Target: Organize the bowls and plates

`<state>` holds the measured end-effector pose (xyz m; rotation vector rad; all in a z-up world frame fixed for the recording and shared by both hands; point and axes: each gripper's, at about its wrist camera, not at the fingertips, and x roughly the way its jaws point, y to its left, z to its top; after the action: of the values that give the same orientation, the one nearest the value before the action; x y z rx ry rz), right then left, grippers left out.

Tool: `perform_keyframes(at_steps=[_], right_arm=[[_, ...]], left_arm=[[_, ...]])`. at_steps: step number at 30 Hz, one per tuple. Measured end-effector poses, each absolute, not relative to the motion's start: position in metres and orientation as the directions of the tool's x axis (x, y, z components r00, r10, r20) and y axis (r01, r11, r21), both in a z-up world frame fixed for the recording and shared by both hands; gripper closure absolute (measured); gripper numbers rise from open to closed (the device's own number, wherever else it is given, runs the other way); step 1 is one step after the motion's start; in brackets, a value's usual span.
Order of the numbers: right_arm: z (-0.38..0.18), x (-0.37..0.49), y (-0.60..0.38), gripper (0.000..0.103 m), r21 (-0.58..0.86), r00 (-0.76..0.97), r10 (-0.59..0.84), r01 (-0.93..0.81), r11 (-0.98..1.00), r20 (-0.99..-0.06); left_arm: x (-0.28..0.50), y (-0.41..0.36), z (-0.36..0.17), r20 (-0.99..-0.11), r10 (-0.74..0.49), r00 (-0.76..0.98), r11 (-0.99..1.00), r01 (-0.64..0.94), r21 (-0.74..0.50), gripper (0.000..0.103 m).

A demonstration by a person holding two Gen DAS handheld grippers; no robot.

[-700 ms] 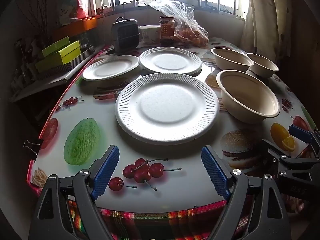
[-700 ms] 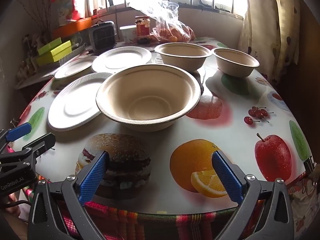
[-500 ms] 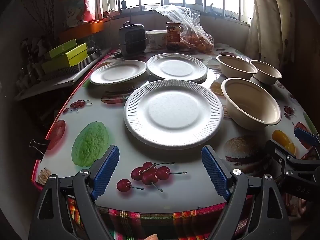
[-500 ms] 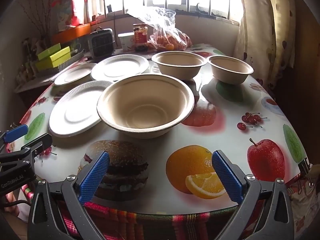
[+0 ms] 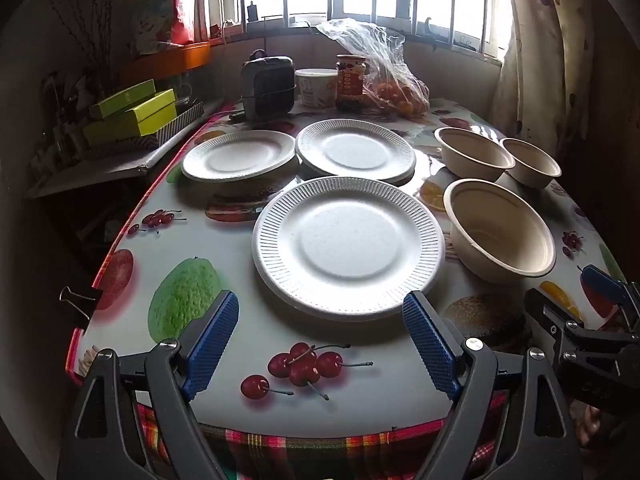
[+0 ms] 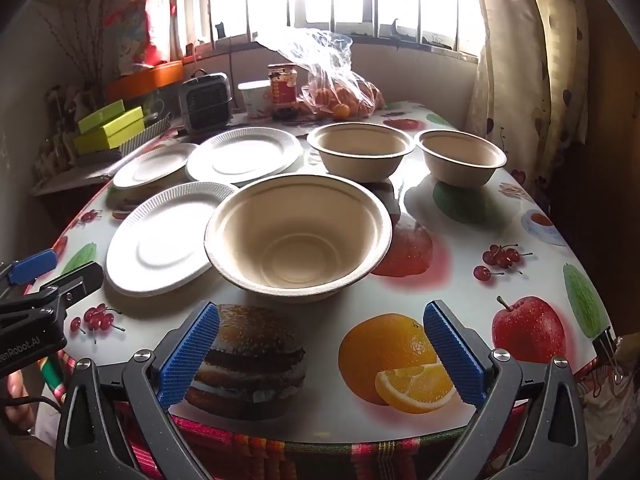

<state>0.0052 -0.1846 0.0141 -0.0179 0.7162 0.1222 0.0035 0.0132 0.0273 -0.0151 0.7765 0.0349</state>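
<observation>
Three white foam plates lie on the fruit-print table: a near one (image 5: 348,246) (image 6: 160,240), a far middle one (image 5: 355,155) (image 6: 244,156) and a far left one (image 5: 239,155) (image 6: 150,165). Three beige bowls stand to their right: a near large one (image 5: 500,232) (image 6: 298,236), a far one (image 5: 472,154) (image 6: 362,150) and a far right one (image 5: 530,162) (image 6: 460,156). My left gripper (image 5: 320,344) is open and empty, just short of the near plate. My right gripper (image 6: 320,354) is open and empty, just short of the near bowl.
At the table's back stand a small dark heater (image 5: 269,84), a white tub (image 5: 316,86), a jar (image 5: 351,82) and a plastic bag of oranges (image 5: 394,84). Green boxes (image 5: 132,114) sit on a shelf at the left. A curtain (image 6: 516,60) hangs at the right.
Both grippers have drawn back and risen a little, so the plates and bowls sit farther up in both views. Nothing on the table has moved.
</observation>
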Motion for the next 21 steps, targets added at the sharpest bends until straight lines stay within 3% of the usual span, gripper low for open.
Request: perform_keyframes(at_steps=[21], right_arm=[[0.0082,0.0057,-0.1767,0.000,0.010,0.747,0.113,-0.142,0.990,-0.656]], left_arm=[[0.0036,0.0173,0.0232,-0.706,0.038,0.707,0.998,-0.063,-0.008,0.018]])
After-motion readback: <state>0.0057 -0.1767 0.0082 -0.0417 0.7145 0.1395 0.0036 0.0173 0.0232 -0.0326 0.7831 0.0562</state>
